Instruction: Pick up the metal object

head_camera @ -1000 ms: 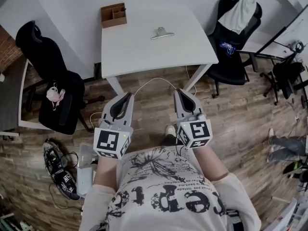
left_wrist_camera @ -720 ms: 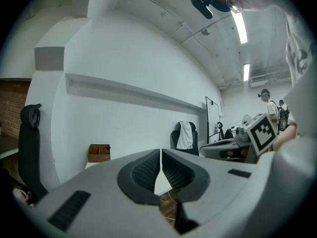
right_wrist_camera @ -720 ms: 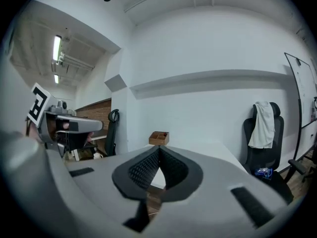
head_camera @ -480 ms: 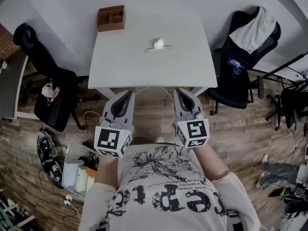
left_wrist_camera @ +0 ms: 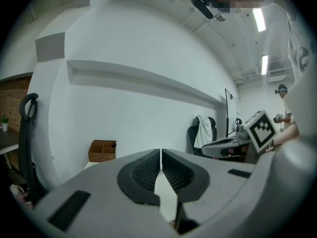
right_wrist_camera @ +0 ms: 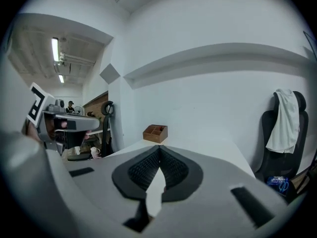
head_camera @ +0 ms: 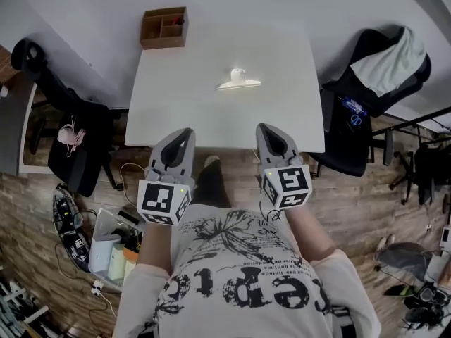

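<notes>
Currently the left gripper (head_camera: 184, 134) and right gripper (head_camera: 265, 129) both have their fingers (left_wrist_camera: 143, 175) pressed together, with nothing between them. You hold them near the front edge of the counter (head_camera: 176, 111). The metal object (head_camera: 238, 82) lies well ahead, about mid-counter. It looks like a thin metal clip: probably light, stiff and slick. Its long axis runs left to right, the right end slightly farther from you. A raised loop stands at its middle, likely the best place to grip, since the flat bar lies low.
</notes>
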Action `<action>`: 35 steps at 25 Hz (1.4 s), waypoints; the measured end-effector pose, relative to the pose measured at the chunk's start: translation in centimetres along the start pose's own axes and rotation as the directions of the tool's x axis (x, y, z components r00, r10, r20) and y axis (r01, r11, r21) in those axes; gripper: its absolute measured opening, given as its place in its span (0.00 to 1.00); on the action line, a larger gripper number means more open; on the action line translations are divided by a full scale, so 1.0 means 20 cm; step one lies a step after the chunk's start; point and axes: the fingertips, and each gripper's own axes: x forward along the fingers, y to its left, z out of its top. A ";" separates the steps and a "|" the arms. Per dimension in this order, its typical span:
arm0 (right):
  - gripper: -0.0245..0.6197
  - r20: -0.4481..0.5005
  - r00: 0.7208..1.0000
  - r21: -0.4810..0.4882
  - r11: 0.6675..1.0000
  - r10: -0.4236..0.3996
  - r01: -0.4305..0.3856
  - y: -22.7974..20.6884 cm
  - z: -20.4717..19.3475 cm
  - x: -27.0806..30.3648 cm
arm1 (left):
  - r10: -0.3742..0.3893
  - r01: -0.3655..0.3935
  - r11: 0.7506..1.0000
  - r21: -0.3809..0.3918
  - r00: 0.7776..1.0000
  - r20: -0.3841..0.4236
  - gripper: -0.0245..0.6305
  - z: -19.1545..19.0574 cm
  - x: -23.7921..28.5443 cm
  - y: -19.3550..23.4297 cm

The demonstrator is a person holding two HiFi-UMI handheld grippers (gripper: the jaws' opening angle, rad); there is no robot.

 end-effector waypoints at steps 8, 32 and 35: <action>0.03 -0.095 0.995 0.033 0.999 0.040 -0.037 -0.16 0.04 0.57 | -0.017 0.017 1.000 0.016 1.000 -0.002 0.06 0.06 0.47 0.38; 0.50 -0.532 0.847 0.103 0.992 -0.005 0.071 -0.52 -0.66 1.48 | -0.081 0.069 0.995 -0.074 0.982 -0.168 0.06 -0.32 1.12 0.90; 0.52 -0.588 0.808 0.119 0.986 -0.022 0.113 -0.55 -0.75 1.50 | -0.075 0.061 0.995 -0.082 0.980 -0.187 0.06 -0.36 1.15 0.93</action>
